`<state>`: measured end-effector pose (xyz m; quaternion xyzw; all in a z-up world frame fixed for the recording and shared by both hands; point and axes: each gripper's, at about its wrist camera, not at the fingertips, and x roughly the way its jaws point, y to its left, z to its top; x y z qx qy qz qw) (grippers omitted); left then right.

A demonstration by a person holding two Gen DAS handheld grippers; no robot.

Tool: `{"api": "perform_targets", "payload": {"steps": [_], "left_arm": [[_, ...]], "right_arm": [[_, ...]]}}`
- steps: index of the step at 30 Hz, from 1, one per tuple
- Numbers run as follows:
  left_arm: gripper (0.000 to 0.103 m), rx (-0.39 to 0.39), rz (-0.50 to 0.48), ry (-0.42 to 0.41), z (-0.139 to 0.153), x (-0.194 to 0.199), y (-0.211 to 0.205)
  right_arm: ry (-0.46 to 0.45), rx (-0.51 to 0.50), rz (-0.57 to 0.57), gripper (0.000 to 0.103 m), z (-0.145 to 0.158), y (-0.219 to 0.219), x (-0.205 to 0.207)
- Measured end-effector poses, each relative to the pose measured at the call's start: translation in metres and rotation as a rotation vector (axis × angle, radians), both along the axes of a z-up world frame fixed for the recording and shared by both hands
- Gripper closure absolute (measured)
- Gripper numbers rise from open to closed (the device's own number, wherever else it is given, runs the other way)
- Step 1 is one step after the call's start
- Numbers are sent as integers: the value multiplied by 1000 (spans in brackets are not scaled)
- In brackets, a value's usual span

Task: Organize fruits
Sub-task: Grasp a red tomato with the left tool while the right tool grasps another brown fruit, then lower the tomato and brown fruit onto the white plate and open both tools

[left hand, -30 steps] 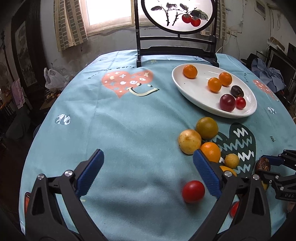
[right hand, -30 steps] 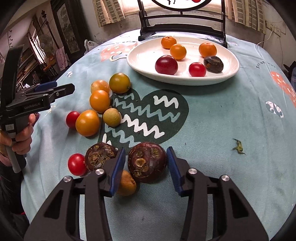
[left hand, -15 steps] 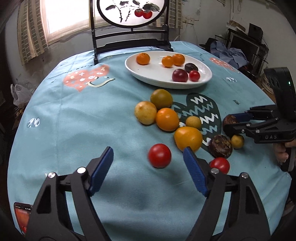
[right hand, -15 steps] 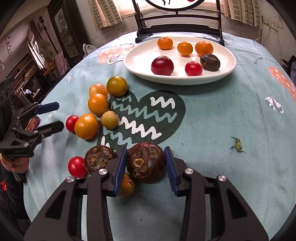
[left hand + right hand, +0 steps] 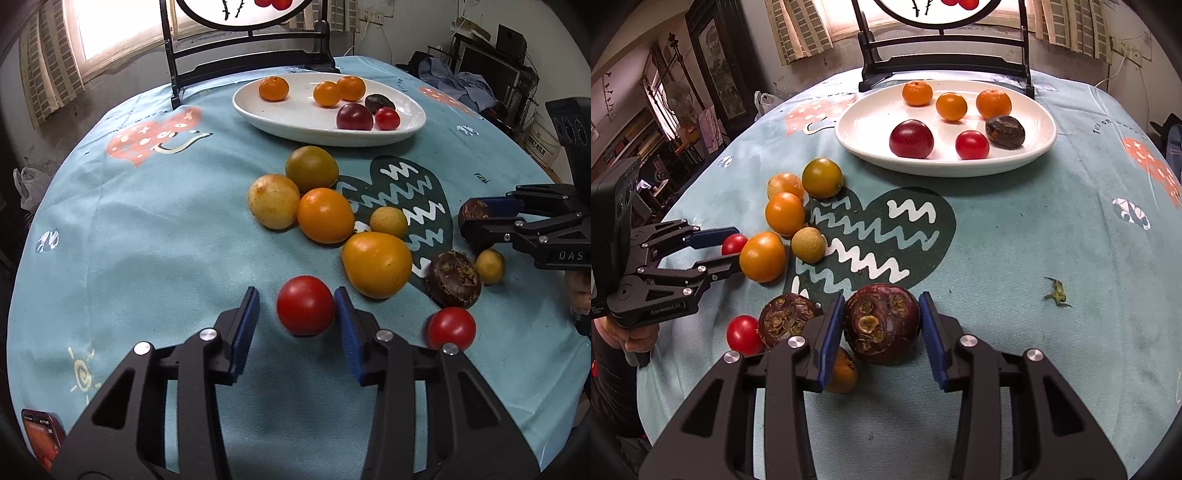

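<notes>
Red tomato (image 5: 305,305), dark purple fruit (image 5: 881,323), white plate (image 5: 857,146), light blue tablecloth (image 5: 147,236)

Left gripper (image 5: 297,321): black plastic linkage arms, triangular cut-outs, silver screw heads at pivots, blue ribbed pads; "GenRobot.AI" lettering at left of right wrist view. Right gripper (image 5: 882,325): same build; "DAS" printed, right edge of left wrist view.

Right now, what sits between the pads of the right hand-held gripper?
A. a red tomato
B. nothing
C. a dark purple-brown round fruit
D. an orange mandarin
C: in the right wrist view the right hand-held gripper has its blue pads on either side of the dark purple-brown fruit, pressing on it; the red tomato lies between the closing jaws of the left hand-held gripper.
</notes>
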<state>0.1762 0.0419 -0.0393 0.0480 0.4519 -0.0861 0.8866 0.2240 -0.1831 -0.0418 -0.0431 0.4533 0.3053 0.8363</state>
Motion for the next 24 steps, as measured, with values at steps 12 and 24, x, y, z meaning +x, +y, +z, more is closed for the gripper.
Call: {"api": "perform_targets", "payload": {"steps": [12,24], "left_arm": [[73,-123,10,7,9,2,10],[73,-193,100,-125,70,93,-7]], "right_arm": [[-15,64,-11,62,7,-6,3],[-222,182,-225,62,41,-9,84]]}}
